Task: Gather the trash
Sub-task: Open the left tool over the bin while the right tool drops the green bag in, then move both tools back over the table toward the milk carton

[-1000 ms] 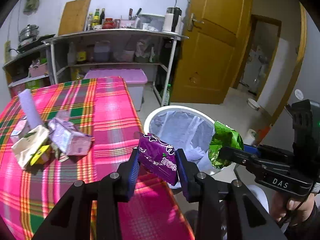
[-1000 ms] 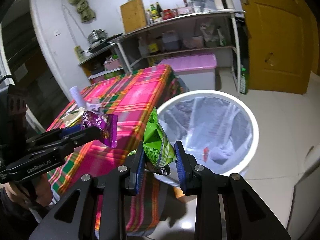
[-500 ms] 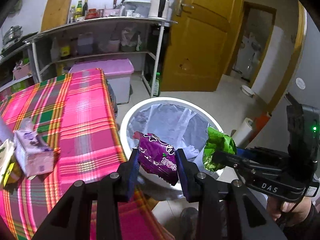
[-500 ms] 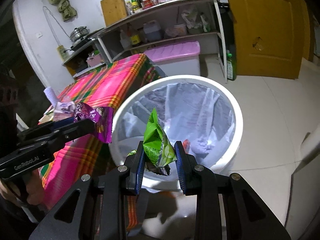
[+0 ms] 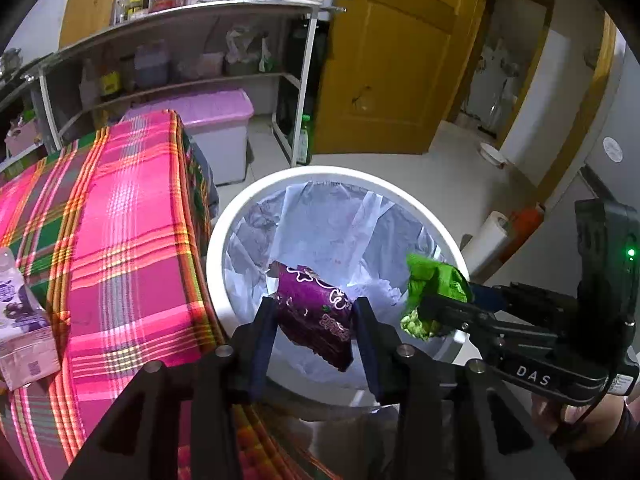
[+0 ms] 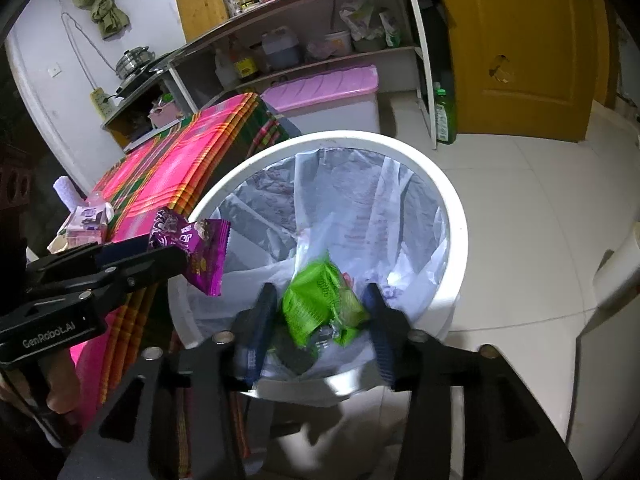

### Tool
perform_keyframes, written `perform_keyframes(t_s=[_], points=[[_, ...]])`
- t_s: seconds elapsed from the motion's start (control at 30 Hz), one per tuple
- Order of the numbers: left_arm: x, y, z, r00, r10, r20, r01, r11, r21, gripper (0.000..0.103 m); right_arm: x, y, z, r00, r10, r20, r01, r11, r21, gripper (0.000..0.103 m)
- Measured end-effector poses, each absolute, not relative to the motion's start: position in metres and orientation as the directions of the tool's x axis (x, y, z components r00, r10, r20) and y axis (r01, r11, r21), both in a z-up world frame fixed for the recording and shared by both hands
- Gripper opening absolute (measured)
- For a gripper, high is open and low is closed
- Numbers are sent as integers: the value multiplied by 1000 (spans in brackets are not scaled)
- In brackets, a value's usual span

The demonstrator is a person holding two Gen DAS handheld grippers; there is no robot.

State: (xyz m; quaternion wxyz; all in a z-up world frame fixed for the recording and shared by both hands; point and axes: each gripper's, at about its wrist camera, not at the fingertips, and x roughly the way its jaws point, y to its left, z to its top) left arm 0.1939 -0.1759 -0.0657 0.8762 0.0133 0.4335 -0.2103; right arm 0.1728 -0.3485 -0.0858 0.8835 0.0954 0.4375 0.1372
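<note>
My left gripper [image 5: 314,320] is shut on a purple snack wrapper [image 5: 316,312] and holds it over the near rim of a white trash bin [image 5: 236,216] lined with a clear bag. The wrapper also shows in the right wrist view [image 6: 198,250]. My right gripper [image 6: 322,320] stands with its jaws spread wide over the bin [image 6: 452,200]. A green snack bag [image 6: 320,304] sits loose between the jaws, and I cannot tell whether it touches either pad. It also shows in the left wrist view [image 5: 434,292] at the tip of the right gripper [image 5: 430,308].
A table with a pink plaid cloth [image 5: 120,220] stands left of the bin, with a purple carton [image 5: 24,320] and other trash on it. Behind are metal shelves [image 5: 180,40], a pink-lidded box [image 5: 212,120] and a yellow door [image 5: 392,60]. White tiled floor [image 6: 520,200] lies right of the bin.
Both grippers moved off the table edge to over the bin. The right gripper's jaws have spread apart and the green bag now sits loose and lower between them. The left still grips the purple wrapper.
</note>
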Motion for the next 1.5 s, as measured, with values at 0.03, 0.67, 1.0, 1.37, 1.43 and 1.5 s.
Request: perform_keyframes(t_s=[0.03, 0.67, 1.0, 1.37, 1.43, 1.5], points=[[195, -176, -67, 535, -355, -767, 377, 913, -159, 41, 173, -348, -86, 581, 325, -746, -161, 945, 287, 48], [168, -148, -46, 595, -381, -708, 335, 918, -213, 46, 140, -329, -42, 640, 324, -697, -212, 946, 246, 48], [126, -116, -17, 665, -368, -650, 312, 928, -206, 46, 110, -294, -11, 659, 359, -661, -290, 932, 216, 48], [85, -84, 2, 721, -341, -603, 273, 940, -205, 46, 84, -260, 5, 658, 414, -629, -387, 903, 189, 48], [81, -81, 3, 728, -332, -600, 266, 943, -200, 46, 81, -256, 6, 652, 428, -626, -406, 894, 188, 48], [74, -76, 5, 737, -322, -595, 256, 947, -196, 46, 78, -250, 6, 641, 452, -621, -432, 881, 195, 48]])
